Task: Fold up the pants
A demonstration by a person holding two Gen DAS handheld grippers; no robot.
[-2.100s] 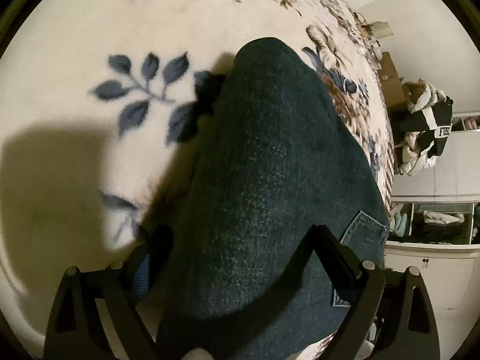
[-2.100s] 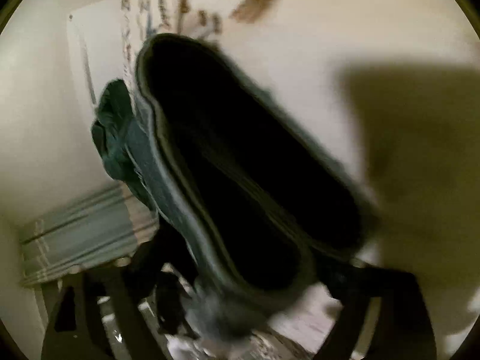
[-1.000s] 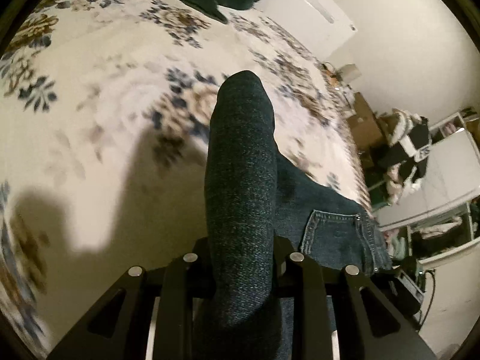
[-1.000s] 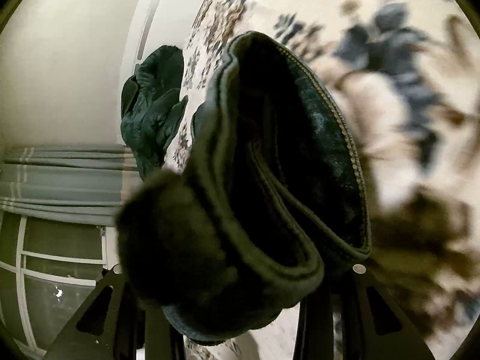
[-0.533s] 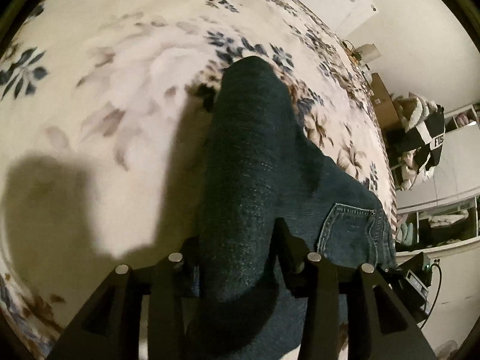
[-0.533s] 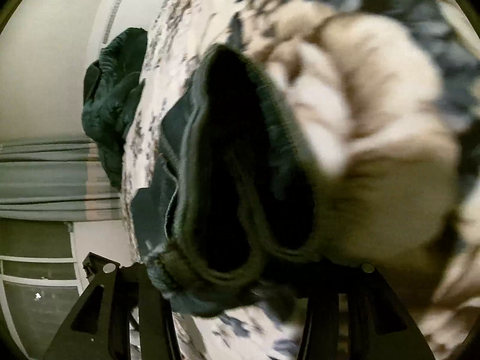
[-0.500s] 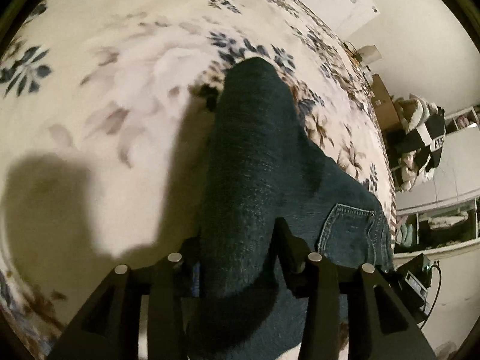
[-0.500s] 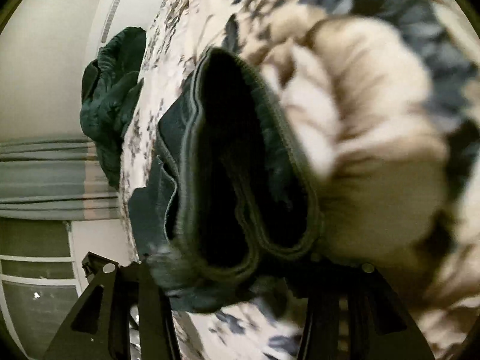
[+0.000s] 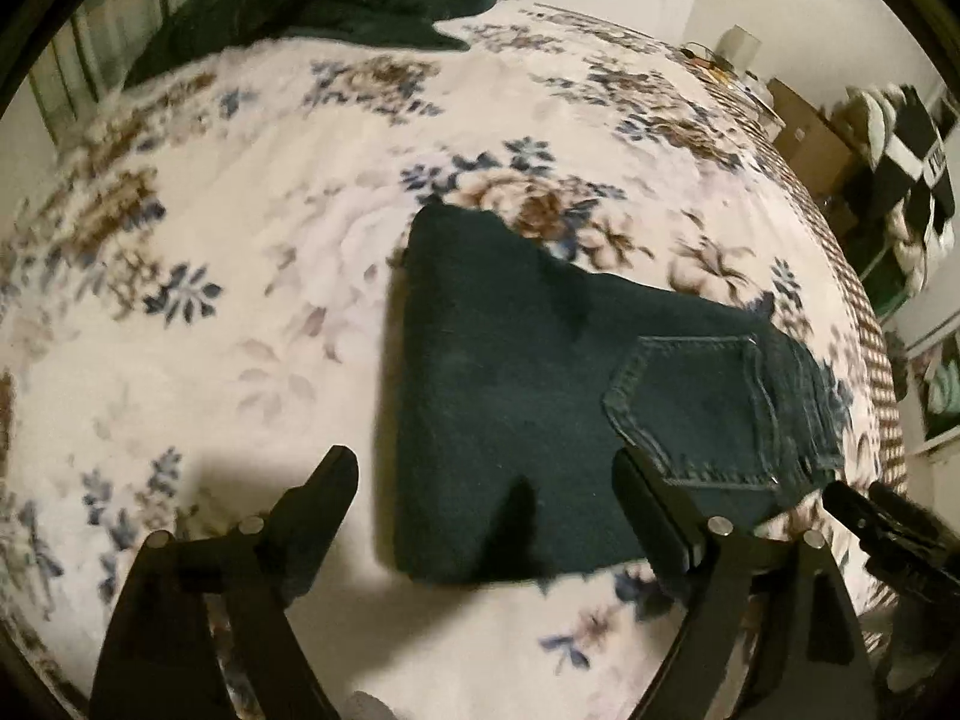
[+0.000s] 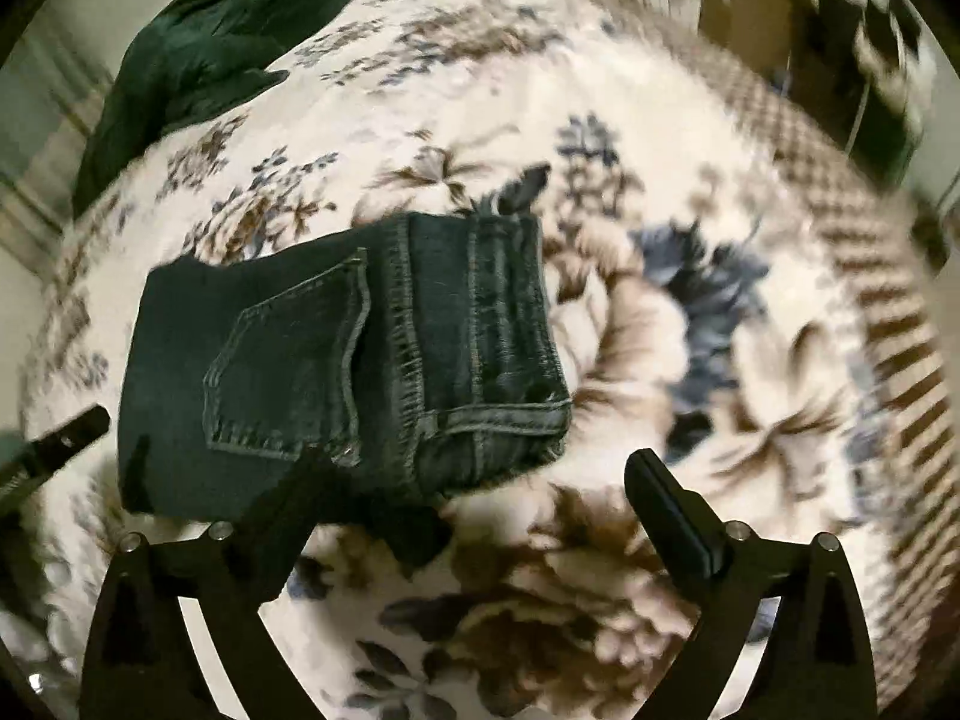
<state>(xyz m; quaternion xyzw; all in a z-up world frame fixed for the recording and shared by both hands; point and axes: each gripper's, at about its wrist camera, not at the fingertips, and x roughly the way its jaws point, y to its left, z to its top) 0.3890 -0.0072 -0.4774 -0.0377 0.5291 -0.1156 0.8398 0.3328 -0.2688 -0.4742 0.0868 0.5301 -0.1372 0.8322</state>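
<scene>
Just beyond the left claw, spread wide and empty, the folded pants lie flat mid-bed, long axis crosswise, pocket end rightward. Nearer that waistband end, the right claw gapes empty too, pants just ahead and leftward.

Both wrist views overhead, sharing pants
</scene>
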